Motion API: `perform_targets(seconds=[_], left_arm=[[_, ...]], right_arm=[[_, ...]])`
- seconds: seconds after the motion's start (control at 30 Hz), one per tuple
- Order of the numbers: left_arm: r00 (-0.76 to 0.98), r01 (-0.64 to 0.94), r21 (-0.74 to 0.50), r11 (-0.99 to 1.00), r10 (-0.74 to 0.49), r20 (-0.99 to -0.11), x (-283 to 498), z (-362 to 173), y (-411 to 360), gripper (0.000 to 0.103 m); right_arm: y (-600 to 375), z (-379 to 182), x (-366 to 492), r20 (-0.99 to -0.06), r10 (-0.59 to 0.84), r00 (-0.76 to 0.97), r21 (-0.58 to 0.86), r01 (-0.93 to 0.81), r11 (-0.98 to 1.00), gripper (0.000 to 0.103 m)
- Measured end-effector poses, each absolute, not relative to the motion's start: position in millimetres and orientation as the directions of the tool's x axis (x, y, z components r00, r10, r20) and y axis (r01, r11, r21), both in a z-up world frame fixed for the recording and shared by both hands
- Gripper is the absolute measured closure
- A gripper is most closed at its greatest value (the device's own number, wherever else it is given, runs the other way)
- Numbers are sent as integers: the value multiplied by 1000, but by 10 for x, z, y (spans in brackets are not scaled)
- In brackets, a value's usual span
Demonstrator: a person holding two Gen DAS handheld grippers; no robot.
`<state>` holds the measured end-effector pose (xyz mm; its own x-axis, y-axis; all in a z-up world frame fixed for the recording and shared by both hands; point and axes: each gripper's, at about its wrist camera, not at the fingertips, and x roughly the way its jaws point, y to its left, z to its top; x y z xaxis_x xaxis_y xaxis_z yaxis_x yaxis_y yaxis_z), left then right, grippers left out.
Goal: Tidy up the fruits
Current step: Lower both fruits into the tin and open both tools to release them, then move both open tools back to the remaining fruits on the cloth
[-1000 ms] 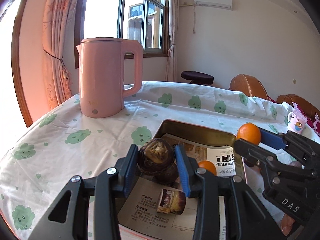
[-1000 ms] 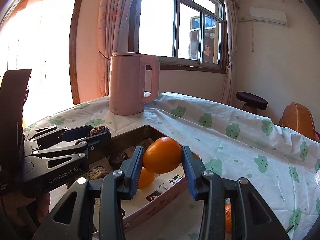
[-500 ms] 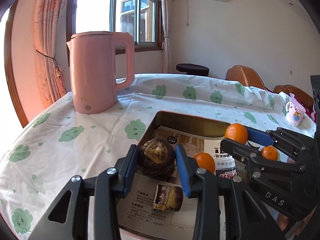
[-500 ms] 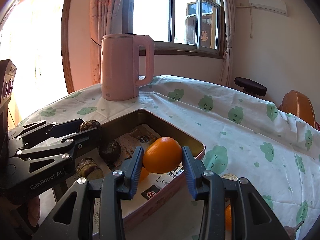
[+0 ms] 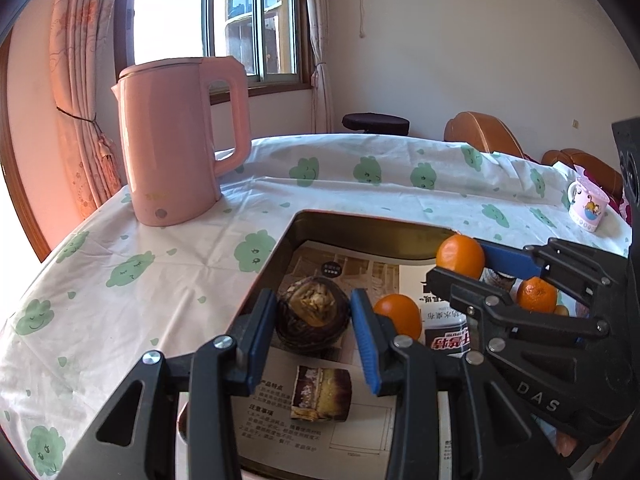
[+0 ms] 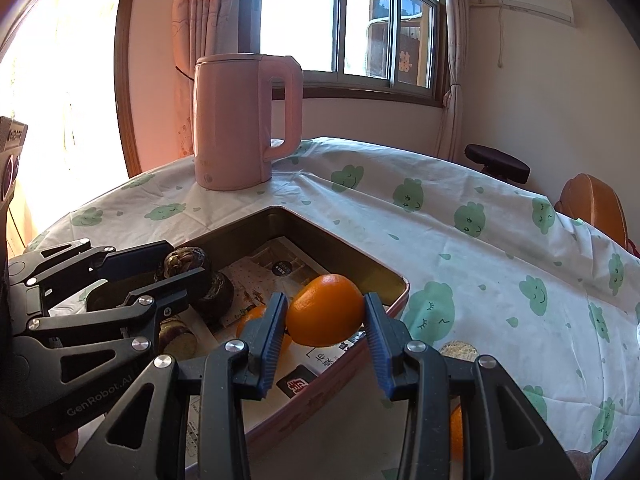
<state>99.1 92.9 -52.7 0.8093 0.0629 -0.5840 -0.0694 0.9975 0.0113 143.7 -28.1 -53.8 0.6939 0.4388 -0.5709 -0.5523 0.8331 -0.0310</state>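
My left gripper is shut on a dark brown round fruit, held just above the paper-lined metal tray. My right gripper is shut on an orange over the tray's right corner. Each wrist view shows the other tool: the right gripper with its orange, and the left gripper with its brown fruit. In the tray lie a second orange, another dark fruit and a cut brown piece.
A pink kettle stands on the cloud-print tablecloth behind the tray's left side. A small orange lies on the cloth right of the tray. A printed mug sits far right, with brown chairs beyond the table.
Both grippers have tipped and sunk slightly toward the tray, the right one a little further over it. Both grips are unchanged.
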Motion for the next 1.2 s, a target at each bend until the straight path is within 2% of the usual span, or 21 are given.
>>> perform_targets(seconds=[0.17, 0.23, 0.47, 0.53, 0.67, 0.8, 1.03, 1.1, 1.2], left_arm=[[810, -70, 18, 997, 67, -582, 994, -524, 916, 63], [810, -71, 21, 997, 70, -582, 993, -530, 916, 64], [813, -85, 26, 996, 84, -576, 978, -527, 928, 62], [815, -91, 23, 996, 88, -572, 968, -523, 941, 61], [818, -143, 18, 990, 128, -560, 935, -507, 996, 43], [840, -145, -13, 989, 116, -531, 847, -473, 1018, 27], [877, -102, -32, 994, 75, -475, 691, -337, 785, 24], [884, -74, -37, 997, 48, -466, 663, -307, 666, 21], [889, -29, -30, 999, 12, -457, 636, -277, 454, 16]], right_arm=[[-285, -536, 1431, -569, 437, 697, -33, -550, 834, 60], [-291, -533, 1429, -566, 434, 701, -35, -546, 837, 53], [-302, -525, 1423, -560, 430, 709, -35, -538, 842, 51], [-315, -520, 1426, -556, 424, 715, -33, -529, 848, 45], [-374, -505, 1431, -543, 415, 730, -20, -506, 863, 36], [-463, -470, 1407, -511, 421, 749, 5, -488, 873, 27], [-947, -403, 1175, -485, 348, 802, -37, -416, 909, 27], [-1238, -360, 1117, -478, 319, 818, -11, -369, 929, 27], [-1673, -324, 1044, -478, 263, 838, 27, -285, 958, 22]])
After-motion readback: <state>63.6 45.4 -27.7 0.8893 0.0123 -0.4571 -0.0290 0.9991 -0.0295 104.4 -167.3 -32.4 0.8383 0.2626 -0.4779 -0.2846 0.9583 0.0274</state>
